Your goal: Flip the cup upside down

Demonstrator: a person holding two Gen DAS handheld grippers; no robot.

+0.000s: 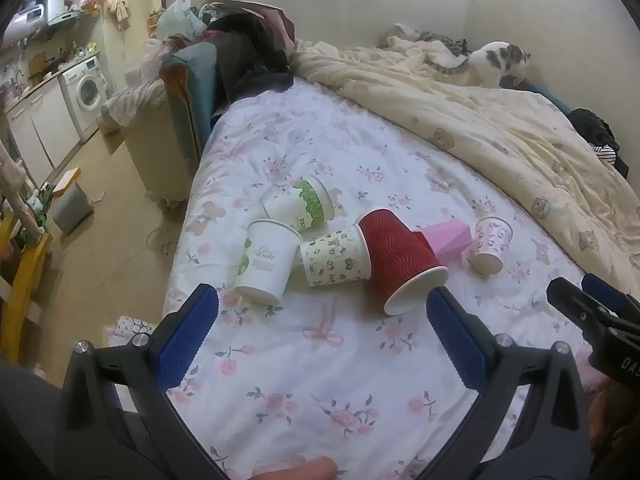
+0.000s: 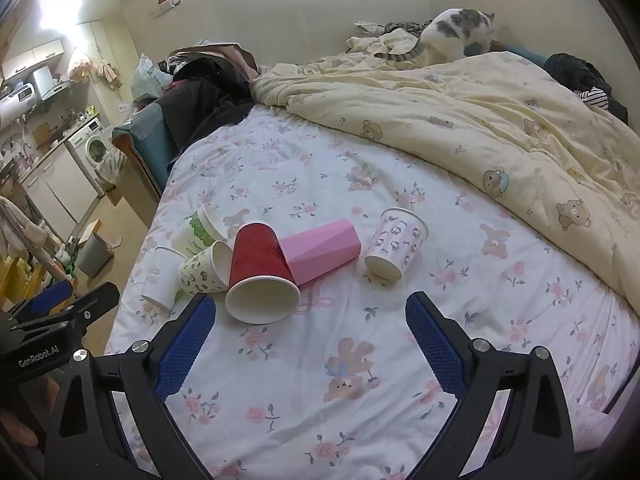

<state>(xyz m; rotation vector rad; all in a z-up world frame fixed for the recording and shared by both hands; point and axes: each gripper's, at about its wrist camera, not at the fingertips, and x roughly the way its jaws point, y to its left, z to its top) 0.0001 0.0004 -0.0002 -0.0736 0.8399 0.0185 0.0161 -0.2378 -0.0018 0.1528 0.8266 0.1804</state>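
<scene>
Both grippers, left gripper [image 1: 320, 320] and right gripper [image 2: 308, 328], hover with jaws spread; the red cup [image 2: 260, 276] lies tipped mid-bed [image 2: 360, 360] among other cups.

Pink cup [image 1: 448, 238] mostly hidden behind red cup [image 1: 400, 256].

"GenRobot.AI" in white on left gripper [image 2: 40, 308] body, bottom-left of right wrist view. "DAS", cut off, on right gripper [image 1: 592, 300] body in left wrist view. Cup prints too blurry to read.
</scene>
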